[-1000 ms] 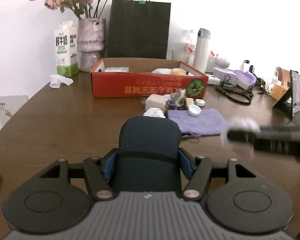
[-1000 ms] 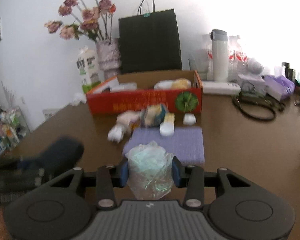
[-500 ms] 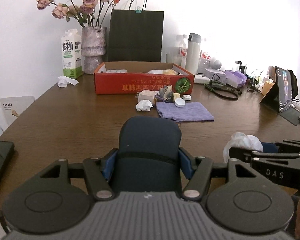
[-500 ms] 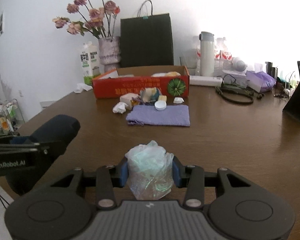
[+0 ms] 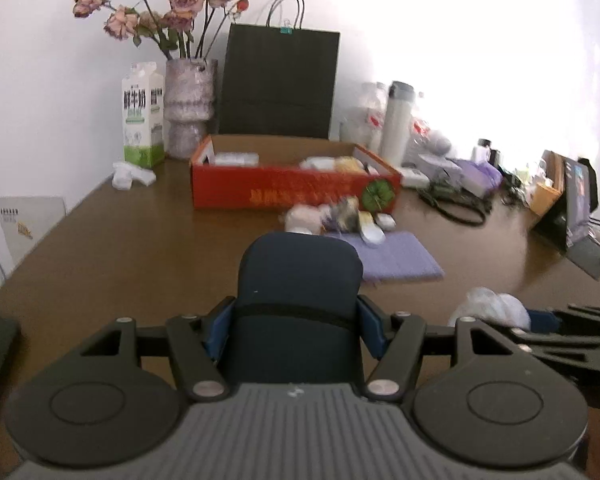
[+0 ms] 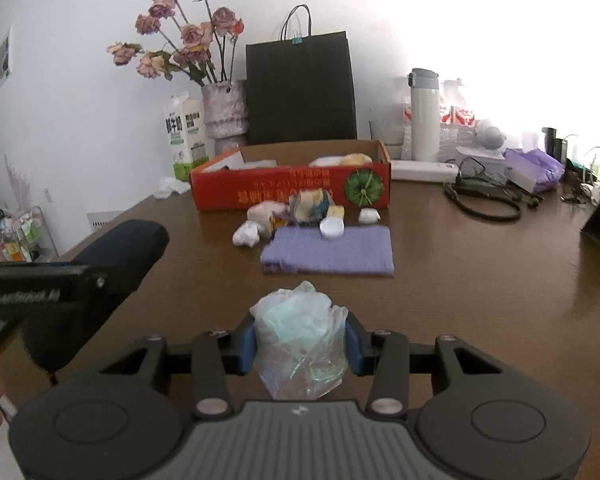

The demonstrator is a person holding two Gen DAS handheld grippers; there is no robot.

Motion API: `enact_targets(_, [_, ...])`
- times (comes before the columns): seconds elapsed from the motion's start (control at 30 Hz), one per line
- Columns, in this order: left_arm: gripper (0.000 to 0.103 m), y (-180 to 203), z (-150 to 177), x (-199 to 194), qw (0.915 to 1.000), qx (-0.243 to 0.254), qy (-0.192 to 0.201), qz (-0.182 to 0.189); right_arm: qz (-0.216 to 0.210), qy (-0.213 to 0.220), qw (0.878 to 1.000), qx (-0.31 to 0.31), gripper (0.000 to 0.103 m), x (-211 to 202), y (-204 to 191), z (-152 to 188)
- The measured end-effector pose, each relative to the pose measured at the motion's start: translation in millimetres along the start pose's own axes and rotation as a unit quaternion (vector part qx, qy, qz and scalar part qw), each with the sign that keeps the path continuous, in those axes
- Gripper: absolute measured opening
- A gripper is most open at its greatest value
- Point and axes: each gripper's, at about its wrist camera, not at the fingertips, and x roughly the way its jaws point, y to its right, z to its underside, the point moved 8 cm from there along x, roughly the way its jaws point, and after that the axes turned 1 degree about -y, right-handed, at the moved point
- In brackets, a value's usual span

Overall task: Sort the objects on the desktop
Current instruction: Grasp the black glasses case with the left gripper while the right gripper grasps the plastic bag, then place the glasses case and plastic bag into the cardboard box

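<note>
Left wrist: jaws pinch dark blue case [image 5: 298,304]. Right wrist: jaws clamp crumpled plastic bag [image 6: 300,340].

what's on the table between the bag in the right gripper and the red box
In the right wrist view, a purple cloth, then a clutter of small items against the red box. Bare table separates the bag from the cloth.

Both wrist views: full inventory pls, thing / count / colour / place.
dark pouch: 1, navy, in left tongs
plastic bag: 1, clear, in right tongs
cardboard box: 1, red, table centre
cloth: 1, purple, before box
round lid: 1, white, cloth's far edge
milk carton: 1, white-green, left of vase
vase: 1, pale, dried roses
paper bag: 1, black, behind box
flask: 1, white, right of box
left tongs: 1, black, shut
right tongs: 1, black, shut
</note>
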Motion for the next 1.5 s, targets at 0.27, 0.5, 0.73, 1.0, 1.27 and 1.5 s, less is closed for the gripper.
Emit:
enact_targets(0.27, [0.064,-39.4,-127.5,98.6,0.9991,0.002,-0.042,-0.004,-0.045,0.019,0.999,-0.007,0.042,59.2,6.8,-100.1])
enact_targets(0.5, [0.064,-67.1,-211.2,231.9,0.9867,0.007,-0.154,-0.05,-0.072,0.014,0.997,-0.011,0.042,147.1,12.0,-233.7])
enact_targets(0.73, [0.064,-87.7,-200.2,320.5,0.968,-0.001,-0.239,-0.078,-0.108,-0.094,0.989,0.033,0.042,295.5,18.2,-293.6])
enact_targets(1.0, [0.066,-89.1,-176.4,364.7,0.9661,-0.002,-0.247,-0.075,-0.079,-0.161,0.982,0.052,0.043,411.9,15.1,-258.2])
enact_targets(1.27, [0.076,-85.8,-188.1,350.7,0.976,0.0,-0.216,-0.03,-0.076,-0.193,0.976,0.057,0.065,442.4,9.3,-242.8])
enact_targets(1.5, [0.091,-88.2,-204.4,327.3,0.9815,-0.029,-0.184,-0.045,-0.028,-0.164,0.985,0.051,0.08,391.9,41.6,-266.3])
